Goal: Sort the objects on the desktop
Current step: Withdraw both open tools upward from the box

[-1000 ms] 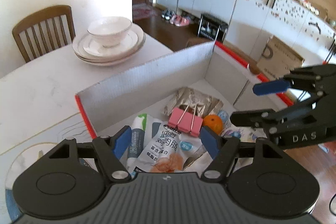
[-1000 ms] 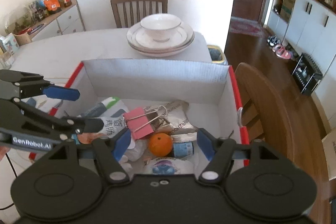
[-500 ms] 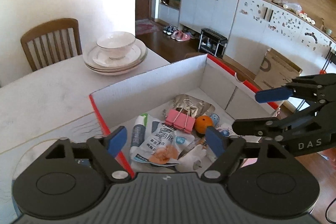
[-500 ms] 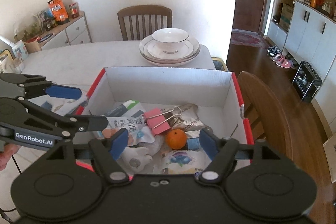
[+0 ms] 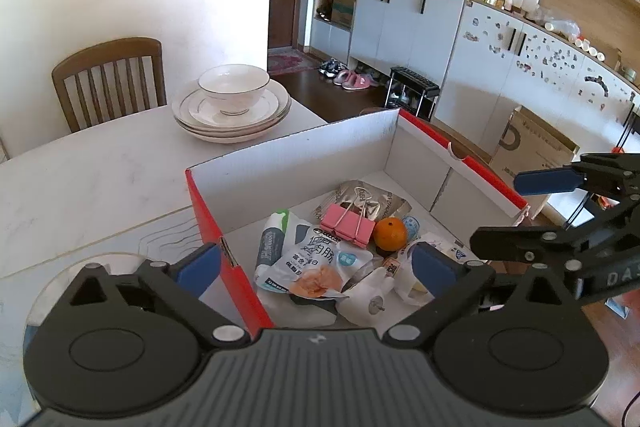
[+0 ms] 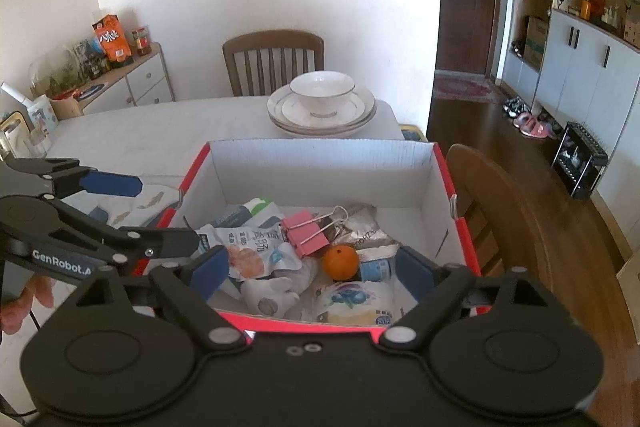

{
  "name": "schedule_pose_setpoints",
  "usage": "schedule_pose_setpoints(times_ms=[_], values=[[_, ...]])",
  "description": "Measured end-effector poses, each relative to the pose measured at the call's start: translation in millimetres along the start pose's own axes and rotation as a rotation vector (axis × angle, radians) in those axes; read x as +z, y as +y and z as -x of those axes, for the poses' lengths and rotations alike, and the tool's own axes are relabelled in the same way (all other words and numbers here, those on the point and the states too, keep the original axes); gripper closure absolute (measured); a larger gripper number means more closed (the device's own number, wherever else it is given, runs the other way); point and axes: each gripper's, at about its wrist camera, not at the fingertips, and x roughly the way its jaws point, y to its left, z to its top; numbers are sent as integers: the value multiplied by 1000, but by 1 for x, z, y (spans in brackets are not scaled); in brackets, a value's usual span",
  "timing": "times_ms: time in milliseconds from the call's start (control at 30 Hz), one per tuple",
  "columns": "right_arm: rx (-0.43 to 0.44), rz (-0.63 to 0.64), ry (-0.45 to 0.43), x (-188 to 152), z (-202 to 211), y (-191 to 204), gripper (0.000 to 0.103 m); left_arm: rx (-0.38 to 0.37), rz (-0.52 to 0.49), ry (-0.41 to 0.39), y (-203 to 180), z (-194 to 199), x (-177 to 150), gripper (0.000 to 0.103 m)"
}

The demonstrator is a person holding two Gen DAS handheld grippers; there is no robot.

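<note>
Pink binder clip [image 5: 347, 226] lies in the red-edged cardboard box [image 5: 208, 211] beside the orange [image 5: 390, 234], ahead of both gaping, empty tongs: left gripper [image 5: 316, 265] marked "GenRobot", right gripper [image 6: 311, 269] marked "DA".

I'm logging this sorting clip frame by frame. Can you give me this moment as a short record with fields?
container: red-and-white cardboard box, open top, on the table
contents: pink binder clip, orange, snack packets, toothpaste tube, piled together
left gripper: open, empty, over the box's near-left wall
right gripper: open, empty, over the box's near edge
elsewhere on table: bowl on stacked plates
</note>
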Motion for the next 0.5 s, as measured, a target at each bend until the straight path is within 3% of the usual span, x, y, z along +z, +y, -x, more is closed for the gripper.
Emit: schedule_pose_setpoints(times_ms=[233, 500], values=[[-1, 7, -46, -4, 8, 4, 1, 1, 27, 4, 4, 3, -4, 0], [2, 17, -79, -6, 16, 10, 0, 22, 0, -15, 0, 14, -8, 0]])
